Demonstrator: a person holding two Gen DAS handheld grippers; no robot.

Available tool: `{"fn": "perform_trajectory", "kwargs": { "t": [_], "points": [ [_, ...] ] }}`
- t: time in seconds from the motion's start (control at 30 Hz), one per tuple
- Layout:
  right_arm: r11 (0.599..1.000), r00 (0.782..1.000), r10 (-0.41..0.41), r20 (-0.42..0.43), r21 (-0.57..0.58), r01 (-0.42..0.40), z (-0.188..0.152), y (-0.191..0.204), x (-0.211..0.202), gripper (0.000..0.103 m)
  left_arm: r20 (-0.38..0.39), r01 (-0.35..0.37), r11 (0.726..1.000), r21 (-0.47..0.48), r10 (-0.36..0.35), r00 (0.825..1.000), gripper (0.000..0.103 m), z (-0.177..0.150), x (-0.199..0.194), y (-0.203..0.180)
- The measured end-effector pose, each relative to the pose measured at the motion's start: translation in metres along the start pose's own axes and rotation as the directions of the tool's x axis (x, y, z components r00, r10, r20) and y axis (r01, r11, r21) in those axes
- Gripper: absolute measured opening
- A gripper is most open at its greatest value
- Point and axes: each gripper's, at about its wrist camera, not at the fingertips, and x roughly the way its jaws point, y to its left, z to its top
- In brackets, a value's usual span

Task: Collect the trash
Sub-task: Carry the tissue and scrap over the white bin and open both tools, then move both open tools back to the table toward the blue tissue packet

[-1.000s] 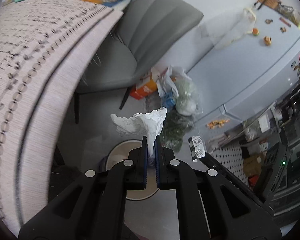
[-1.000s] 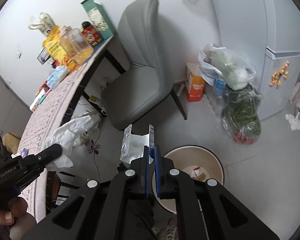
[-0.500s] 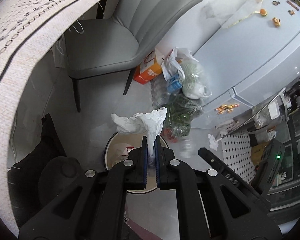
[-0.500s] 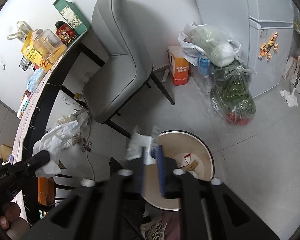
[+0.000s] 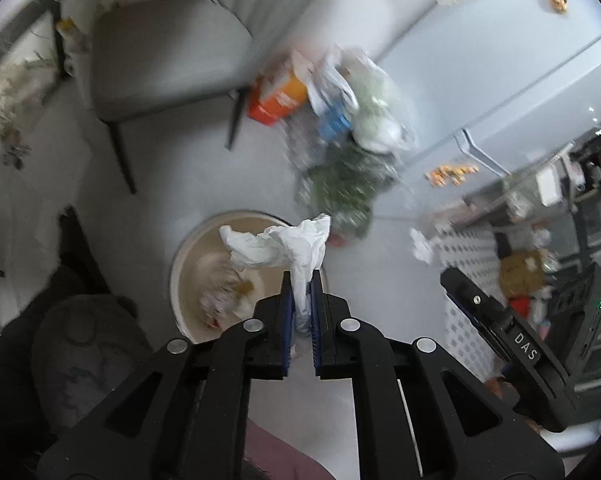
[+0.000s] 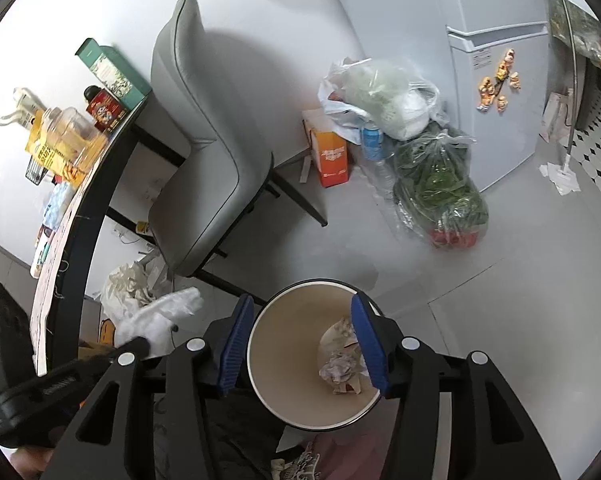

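My left gripper (image 5: 300, 280) is shut on a crumpled white tissue (image 5: 284, 244) and holds it above the near rim of a round beige trash bin (image 5: 188, 256) on the floor. My right gripper (image 6: 302, 310) is open and empty, its blue pads spread right over the same bin (image 6: 276, 344). Crumpled paper and a wrapper (image 6: 340, 364) lie inside the bin. The left gripper with the tissue (image 6: 160, 316) shows at the lower left of the right wrist view.
A grey chair (image 6: 208, 152) stands by a table (image 6: 80, 208) with boxes and jars. Plastic bags of vegetables (image 6: 436, 184) and an orange box (image 6: 330, 156) lie against the wall beside a white fridge (image 6: 496, 80). The right gripper's body (image 5: 520, 344) is at the right.
My right gripper has opened and the packet it held has dropped into the bin. My left gripper has swung down from the table toward the bin with the tissue.
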Motion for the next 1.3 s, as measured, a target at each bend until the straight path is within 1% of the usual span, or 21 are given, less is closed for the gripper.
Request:
{"fn": "perform_trajectory", "kwargs": {
  "t": [0.03, 0.07, 0.13, 0.17, 0.23, 0.27, 0.37, 0.47, 0.63, 0.67, 0.7, 0.77, 0.8, 0.83, 0.9, 0.93, 1.07, 1.2, 1.23, 1.3],
  "points": [
    [1.000, 1.000, -0.003, 0.003, -0.003, 0.003, 0.001, 0.000, -0.002, 0.051, -0.008, 0.013, 1.000, -0.005, -0.013, 1.000, 0.026, 0.000, 0.002, 0.000],
    [1.000, 1.000, -0.006, 0.004, -0.006, 0.006, 0.003, 0.001, -0.003, 0.051, -0.005, 0.034, 0.999, -0.019, -0.034, 0.999, 0.053, 0.002, 0.002, 0.001],
    [1.000, 1.000, -0.005, 0.008, -0.012, 0.005, 0.003, 0.004, -0.007, 0.051, 0.045, 0.069, 0.997, -0.039, -0.067, 0.997, 0.073, 0.003, -0.007, 0.003],
    [1.000, 1.000, -0.003, 0.012, -0.019, 0.003, 0.002, 0.007, -0.009, 0.051, 0.066, 0.088, 0.995, -0.036, -0.086, 0.994, 0.076, 0.004, -0.015, 0.004],
    [0.999, 1.000, -0.007, 0.024, -0.036, 0.008, 0.001, 0.014, -0.014, 0.052, 0.072, 0.101, 0.995, -0.029, -0.098, 0.993, 0.081, 0.007, -0.022, 0.003],
    [0.999, 0.999, -0.013, 0.031, -0.048, 0.015, 0.000, 0.019, -0.016, 0.052, 0.086, 0.107, 0.994, -0.030, -0.104, 0.991, 0.083, 0.008, -0.030, 0.005],
    [0.997, 0.999, -0.011, 0.045, -0.075, 0.014, -0.001, 0.033, -0.022, 0.056, 0.148, 0.122, 0.992, -0.026, -0.117, 0.982, 0.093, 0.011, -0.056, 0.011],
    [0.995, 0.999, 0.002, 0.051, -0.098, 0.003, -0.003, 0.051, -0.028, 0.062, 0.209, 0.121, 0.992, -0.023, -0.113, 0.971, 0.097, 0.017, -0.085, 0.016],
    [0.989, 0.997, 0.032, 0.065, -0.147, -0.023, -0.007, 0.084, -0.039, 0.079, 0.318, 0.111, 0.993, -0.033, -0.095, 0.943, 0.097, 0.020, -0.138, 0.034],
    [0.987, 0.997, 0.041, 0.067, -0.156, -0.030, -0.009, 0.092, -0.041, 0.080, 0.346, 0.107, 0.994, -0.038, -0.087, 0.934, 0.097, 0.020, -0.152, 0.040],
    [0.986, 0.996, 0.048, 0.069, -0.163, -0.036, -0.010, 0.098, -0.043, 0.084, 0.360, 0.103, 0.994, -0.042, -0.081, 0.929, 0.097, 0.019, -0.158, 0.042],
    [0.981, 0.995, 0.068, 0.072, -0.187, -0.054, -0.013, 0.117, -0.047, 0.088, 0.409, 0.092, 0.994, -0.062, -0.058, 0.910, 0.097, 0.018, -0.181, 0.054],
    [0.979, 0.994, 0.076, 0.073, -0.196, -0.061, -0.014, 0.123, -0.049, 0.090, 0.435, 0.089, 0.993, -0.072, -0.049, 0.899, 0.097, 0.016, -0.191, 0.059],
    [0.975, 0.994, 0.088, 0.072, -0.210, -0.071, -0.016, 0.133, -0.050, 0.091, 0.467, 0.082, 0.993, -0.083, -0.034, 0.884, 0.097, 0.014, -0.204, 0.066],
    [0.966, 0.991, 0.112, 0.069, -0.240, -0.093, -0.021, 0.154, -0.054, 0.093, 0.503, 0.071, 0.992, -0.100, -0.011, 0.864, 0.097, 0.009, -0.224, 0.077],
    [0.962, 0.990, 0.122, 0.067, -0.255, -0.101, -0.024, 0.165, -0.055, 0.094, 0.526, 0.065, 0.991, -0.116, 0.006, 0.851, 0.097, 0.006, -0.236, 0.085],
    [0.942, 0.985, 0.162, 0.053, -0.307, -0.138, -0.036, 0.202, -0.059, 0.095, 0.575, 0.056, 0.984, -0.171, 0.054, 0.816, 0.097, -0.004, -0.267, 0.113],
    [0.917, 0.980, 0.199, 0.023, -0.357, -0.178, -0.052, 0.243, -0.060, 0.095, 0.603, 0.042, 0.973, -0.227, 0.106, 0.790, 0.097, -0.020, -0.292, 0.145],
    [0.911, 0.978, 0.206, 0.016, -0.369, -0.186, -0.054, 0.250, -0.059, 0.095, 0.614, 0.038, 0.969, -0.245, 0.124, 0.780, 0.097, -0.025, -0.300, 0.155],
    [0.893, 0.975, 0.222, -0.001, -0.401, -0.204, -0.063, 0.272, -0.058, 0.095, 0.626, 0.029, 0.961, -0.277, 0.157, 0.764, 0.097, -0.032, -0.310, 0.170]
  ]
}}
